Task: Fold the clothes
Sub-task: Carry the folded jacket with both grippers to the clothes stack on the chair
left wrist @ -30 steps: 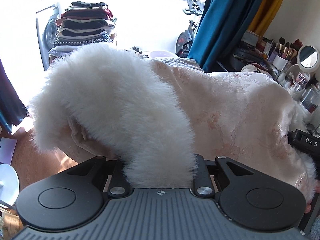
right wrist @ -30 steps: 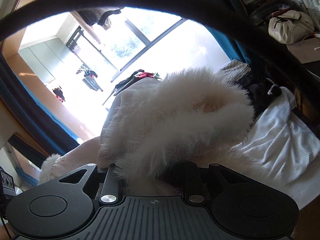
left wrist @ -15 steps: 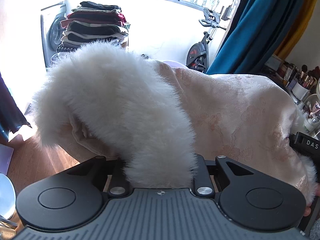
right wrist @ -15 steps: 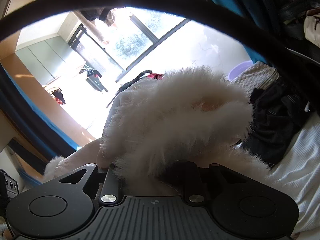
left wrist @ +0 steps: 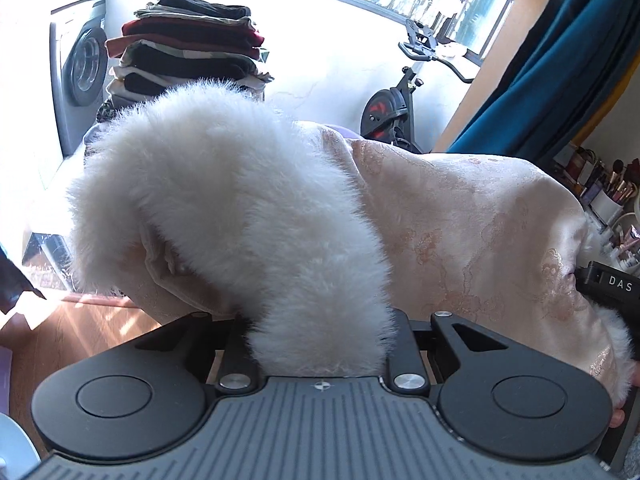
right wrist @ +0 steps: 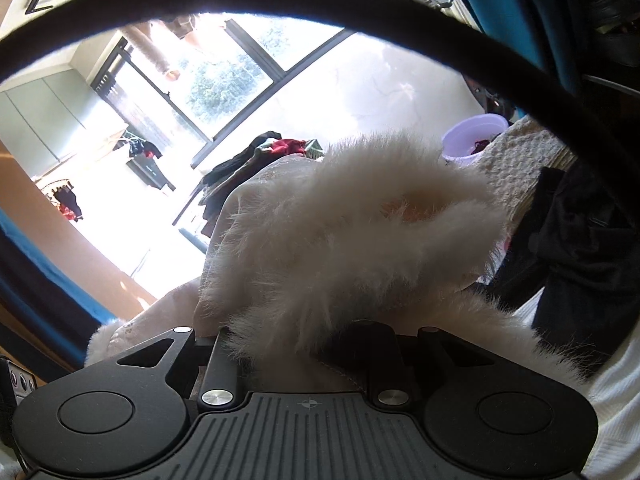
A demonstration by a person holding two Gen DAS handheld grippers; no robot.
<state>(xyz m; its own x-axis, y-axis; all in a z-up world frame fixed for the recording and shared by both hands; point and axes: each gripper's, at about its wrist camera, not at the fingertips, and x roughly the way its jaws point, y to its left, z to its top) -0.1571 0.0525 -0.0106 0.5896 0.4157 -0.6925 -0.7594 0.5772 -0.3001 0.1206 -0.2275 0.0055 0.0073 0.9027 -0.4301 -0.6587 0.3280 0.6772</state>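
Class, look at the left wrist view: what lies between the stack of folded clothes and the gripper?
The garment's white fur trim fills that stretch in the left wrist view, running from just below the stack down into the left gripper.

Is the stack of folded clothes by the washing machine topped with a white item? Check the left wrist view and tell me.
No. The top piece on the stack of folded clothes is dark, nearly black, with dark red pieces below it.
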